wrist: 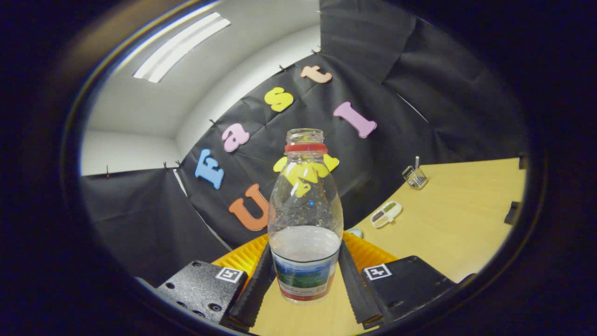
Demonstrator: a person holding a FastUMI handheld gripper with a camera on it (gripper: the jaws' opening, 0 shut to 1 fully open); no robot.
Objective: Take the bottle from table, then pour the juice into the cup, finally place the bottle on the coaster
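In the gripper view, the gripper (305, 284) is clenched on the bottle (305, 219), both fingers pressing its labelled lower body, so the take step looks complete. The bottle stands upright between the fingers at twelve o'clock, cap off, with liquid low inside. Next comes carrying it to the cup and tilting carefully.

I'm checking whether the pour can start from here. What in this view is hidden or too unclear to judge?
- Cup: not identifiable in the gripper view.
- Yellow ribbed thing: mostly behind the bottle and the fingers; coaster or not, unclear.
- Small white tray, wire holder: too small to read contents.
- Grip: gripper fingers flank the bottle; contact uncertain.
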